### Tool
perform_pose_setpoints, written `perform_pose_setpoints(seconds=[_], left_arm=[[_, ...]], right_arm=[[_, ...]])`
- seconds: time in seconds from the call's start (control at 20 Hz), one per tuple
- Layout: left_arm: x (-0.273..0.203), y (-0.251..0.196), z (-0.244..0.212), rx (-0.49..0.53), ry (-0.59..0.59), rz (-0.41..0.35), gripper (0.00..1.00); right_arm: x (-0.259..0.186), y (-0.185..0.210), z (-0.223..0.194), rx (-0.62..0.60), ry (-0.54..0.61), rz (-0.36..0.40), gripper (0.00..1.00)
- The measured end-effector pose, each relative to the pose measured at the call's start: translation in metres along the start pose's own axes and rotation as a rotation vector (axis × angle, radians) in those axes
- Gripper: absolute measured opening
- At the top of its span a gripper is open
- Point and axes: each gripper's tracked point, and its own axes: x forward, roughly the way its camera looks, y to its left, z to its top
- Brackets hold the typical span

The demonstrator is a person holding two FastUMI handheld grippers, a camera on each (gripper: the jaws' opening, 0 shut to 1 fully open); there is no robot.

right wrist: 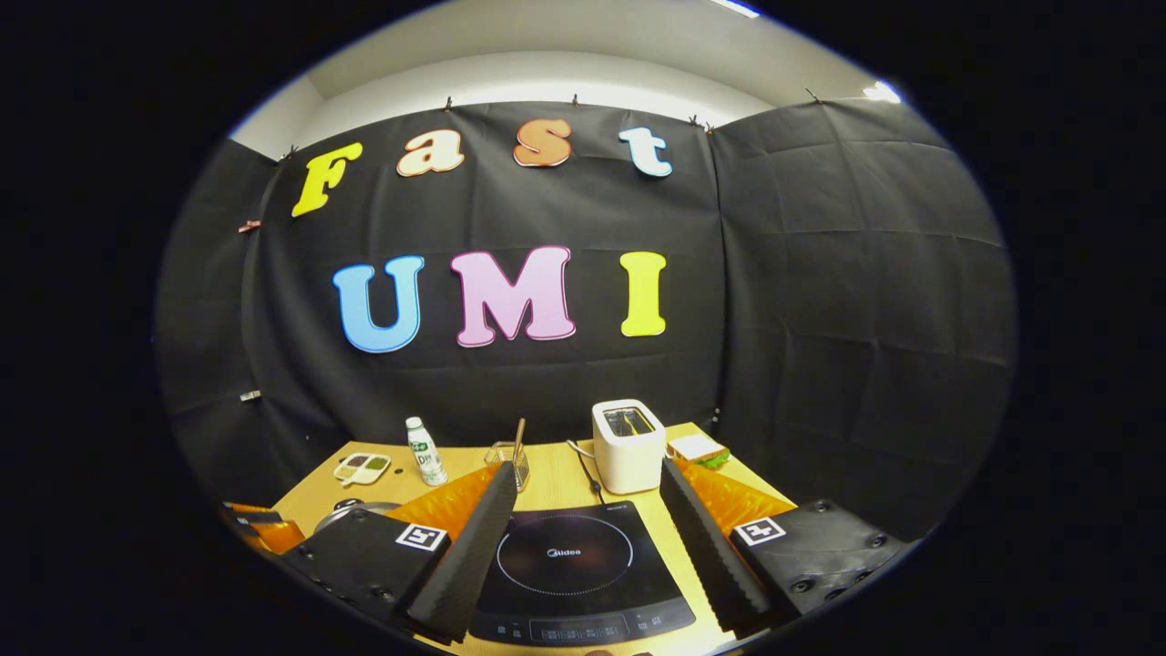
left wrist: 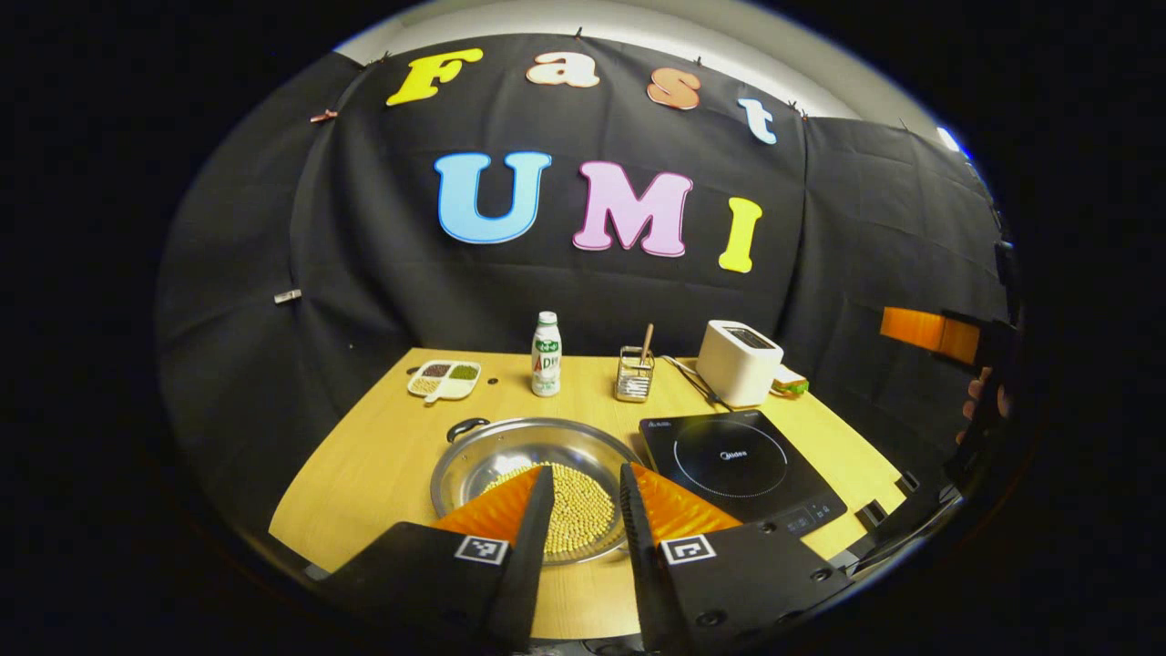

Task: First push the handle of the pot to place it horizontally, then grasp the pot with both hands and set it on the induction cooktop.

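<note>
The left gripper [left wrist: 585, 492] hangs above the near edge of the pale wooden tabletop [left wrist: 383, 456], its jaws apart and holding nothing; between and just beyond them lies the one round stainless-steel pot [left wrist: 533, 469], with a layer of yellow beans in its bottom and a single black loop handle [left wrist: 466, 426] at its far-left rim. The pot sits just left of the one flat black induction cooktop [left wrist: 742, 465], their edges nearly meeting. The right gripper [right wrist: 583, 497] also has its jaws wide apart and empty, and the cooktop [right wrist: 569, 565] lies directly between and below them; a sliver of the pot [right wrist: 351, 512] shows at the left past its left finger. Farther back on the tabletop stand one white plastic bottle with a green label [left wrist: 546, 355], one small clear holder with a wooden stick in it [left wrist: 635, 374], one white toaster [left wrist: 738, 362] with a dark cord, one white divided dish holding four kinds of grain [left wrist: 444, 378], and one sandwich [right wrist: 697, 449] just beside the toaster.
</note>
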Motion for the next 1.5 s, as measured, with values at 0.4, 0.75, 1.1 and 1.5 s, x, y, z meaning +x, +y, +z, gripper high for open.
perform_pose_setpoints(seconds=[0.4,0.75,1.1,1.5], left_arm=[[0.025,-0.007,-0.055,0.019,0.212,-0.048,0.05],[0.031,-0.014,-0.139,0.072,0.465,-0.077,0.05],[0.049,-0.028,-0.181,0.183,0.574,-0.088,0.05],[0.075,-0.05,-0.187,0.156,0.591,-0.112,0.05]], right_arm=[[0.017,0.023,-0.018,-0.05,0.036,0.097,0.98],[0.046,0.014,-0.01,-0.051,0.021,0.121,0.98],[0.069,-0.029,-0.022,-0.026,0.081,0.05,0.99],[0.07,-0.057,-0.024,-0.016,0.095,0.024,0.99]])
